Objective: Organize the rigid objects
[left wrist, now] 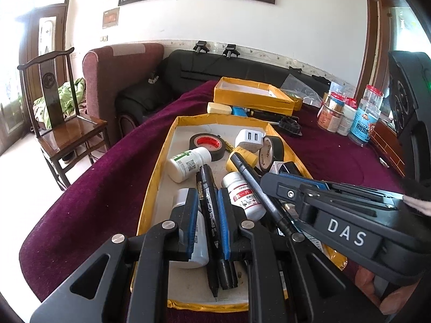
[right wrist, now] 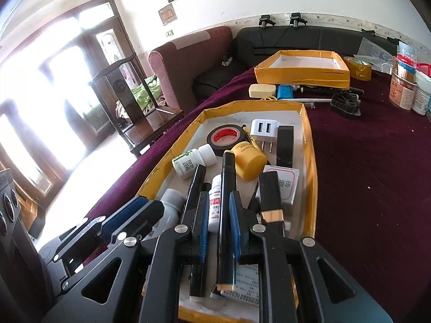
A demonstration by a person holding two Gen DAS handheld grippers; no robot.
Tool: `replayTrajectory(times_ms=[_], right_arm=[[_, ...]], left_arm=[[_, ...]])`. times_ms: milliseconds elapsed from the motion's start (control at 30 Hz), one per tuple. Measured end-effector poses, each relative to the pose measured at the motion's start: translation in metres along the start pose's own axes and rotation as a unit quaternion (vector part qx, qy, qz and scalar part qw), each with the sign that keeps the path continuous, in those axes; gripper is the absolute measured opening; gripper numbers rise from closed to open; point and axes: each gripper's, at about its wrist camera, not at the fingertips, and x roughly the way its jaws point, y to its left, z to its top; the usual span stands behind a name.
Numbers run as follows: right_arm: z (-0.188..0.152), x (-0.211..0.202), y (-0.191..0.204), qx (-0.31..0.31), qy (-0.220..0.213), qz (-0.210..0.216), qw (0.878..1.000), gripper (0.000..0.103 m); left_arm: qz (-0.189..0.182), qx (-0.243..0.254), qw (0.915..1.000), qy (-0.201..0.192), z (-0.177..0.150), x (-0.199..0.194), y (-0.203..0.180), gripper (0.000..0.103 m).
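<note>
Holding one pen each, we have both grippers low over the near end of the long yellow-edged cardboard tray [left wrist: 150, 196] on the maroon-clothed tabletop [left wrist: 89, 188]. In the left wrist view the left gripper [left wrist: 207, 215] is clamped on a thick black marker with gold lettering [left wrist: 209, 210], whose long axis runs along the fingers, up the frame toward the tray's far end, with its tail hanging low in the frame behind the blue pads. In the right wrist view the right gripper [right wrist: 218, 224] is clamped on a slim black pen with a tan end [right wrist: 225, 202], likewise lying lengthwise between the pads and pointing up the frame.

Beyond the pens, mid-frame, the tray holds white pill bottles [left wrist: 187, 164], a black tape roll with a red core [left wrist: 206, 145], a yellow cylindrical cap [right wrist: 249, 160] and a white two-port USB charger [right wrist: 262, 129].

Farther up the frame sits a second, smaller yellow-edged cardboard box [right wrist: 301, 72], apparently empty. It lies straight ahead and slightly toward the right of both frames, so we judge that any transfer there goes forward along each pen's own axis; the right gripper looks the nearer.
</note>
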Motion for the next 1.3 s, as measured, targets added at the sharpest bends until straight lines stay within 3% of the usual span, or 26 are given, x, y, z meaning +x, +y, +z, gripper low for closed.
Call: replayTrajectory(times_ms=[167,267,433,533,567,700,1033,1300], right_arm=[[-0.005,-0.013,-0.005,0.003,-0.008,0.000,1.000,0.021],[-0.008,-0.024,-0.010,0.007,-0.020,-0.002,1.000,0.026],[-0.015,-0.049,-0.020,0.012,-0.053,-0.010,0.998,0.049],[-0.022,-0.066,-0.024,0.003,-0.082,-0.022,0.996,0.069],[-0.024,-0.072,-0.025,0.000,-0.089,-0.026,0.996,0.074],[-0.038,-0.094,-0.030,-0.014,-0.111,-0.046,0.993,0.080],[-0.078,-0.119,-0.040,-0.008,-0.127,-0.071,0.989,0.083],[-0.092,-0.130,-0.040,-0.008,-0.124,-0.069,0.990,0.083]], left_arm=[[0.008,0.009,0.9999,-0.010,-0.001,-0.009,-0.008,0.014],[0.014,0.013,0.9997,-0.015,-0.002,-0.014,-0.013,0.021],[0.030,0.013,0.9990,-0.032,-0.002,-0.026,-0.018,0.075],[0.057,0.022,0.9966,-0.056,0.000,-0.038,-0.020,0.084],[0.065,0.026,0.9956,-0.063,0.000,-0.040,-0.021,0.084],[0.101,0.035,0.9919,-0.069,-0.003,-0.049,-0.020,0.086],[0.138,0.072,0.9858,-0.063,-0.022,-0.072,-0.021,0.092],[0.129,0.101,0.9841,-0.068,-0.027,-0.091,-0.035,0.092]])
